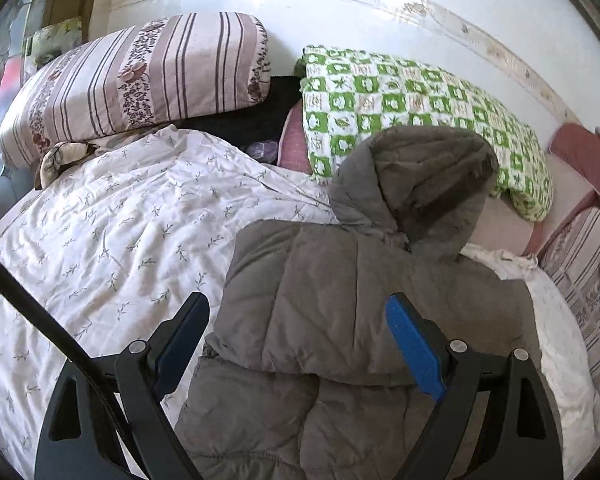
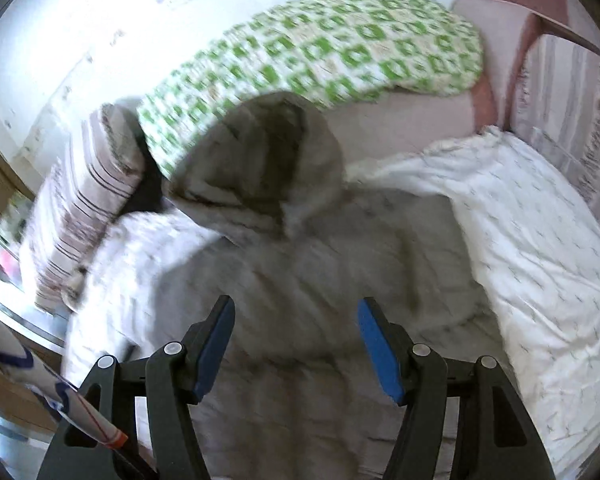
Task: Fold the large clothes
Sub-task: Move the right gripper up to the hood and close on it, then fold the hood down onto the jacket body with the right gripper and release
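In the left wrist view, a bed with a white floral quilt [image 1: 112, 232] is seen, on which a grey hooded puffer jacket [image 1: 340, 300] is laid; the left gripper [image 1: 298, 328] is held above it, fingers apart. In the blurred right wrist view, the jacket [image 2: 300, 248] is shown below the right gripper [image 2: 296, 332], fingers likewise spread, nothing clamped.

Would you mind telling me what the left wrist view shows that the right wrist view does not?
Only left: sharp quilting on the coat, and a black cable. Only right: a white tube with an orange end, at lower left. Both: the hooded coat on the white quilt, the green blanket, the striped pillow, each gripper open, left, right.
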